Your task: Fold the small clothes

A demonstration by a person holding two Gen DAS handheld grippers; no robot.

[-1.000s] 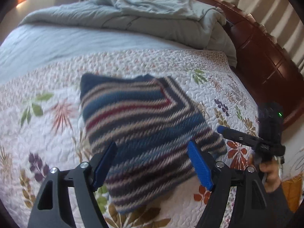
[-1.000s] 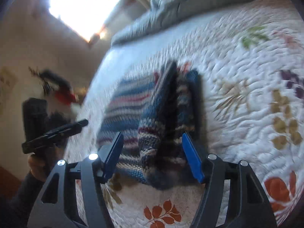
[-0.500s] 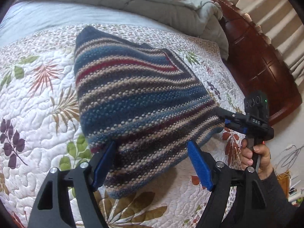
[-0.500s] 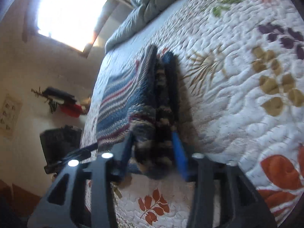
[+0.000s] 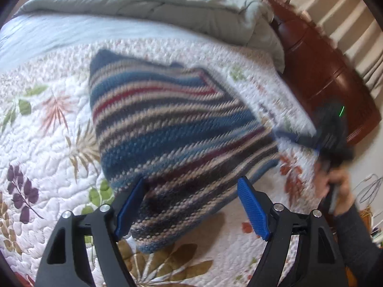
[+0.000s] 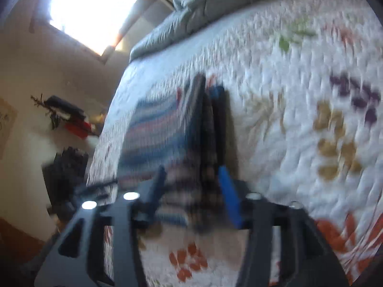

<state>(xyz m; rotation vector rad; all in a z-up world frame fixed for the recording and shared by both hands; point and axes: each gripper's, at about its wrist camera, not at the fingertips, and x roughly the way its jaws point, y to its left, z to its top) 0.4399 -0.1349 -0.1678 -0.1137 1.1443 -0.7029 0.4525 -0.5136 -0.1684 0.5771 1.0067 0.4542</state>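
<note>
A folded striped knit garment (image 5: pixel 172 143), banded in blue, cream, dark grey and red, is laid on a white quilted bedspread (image 5: pixel 47 143) printed with leaves and flowers. In the left wrist view the garment is seen as a roughly square bundle set cornerwise, its near corner reaching down between the blue pads of the left gripper (image 5: pixel 191 205). The left gripper's jaws are spread wide; the left-hand pad is seen at the garment's edge, while the other pad stands clear of the cloth, so nothing is clamped. At the right side of that view the right gripper (image 5: pixel 296 138) is seen blurred, at the garment's right corner, carried by a hand (image 5: pixel 340 189) in a dark sleeve (image 5: pixel 359 239). In the right wrist view, which is smeared by motion, the garment (image 6: pixel 167 138) is seen edge-on with its stacked layers standing as dark ridges, and its near end lies between the fingers of the right gripper (image 6: pixel 191 191). These jaws are half closed and have just been closing on that end; because of the blur it cannot be told whether the cloth is actually pinched. A crumpled grey duvet (image 5: pixel 167 7) is heaped at the far end of the bed, beside a dark wooden footboard (image 5: pixel 323 71) and striped curtains (image 5: pixel 347 19). A bright window (image 6: pixel 91 7) is visible in the right wrist view.
</note>
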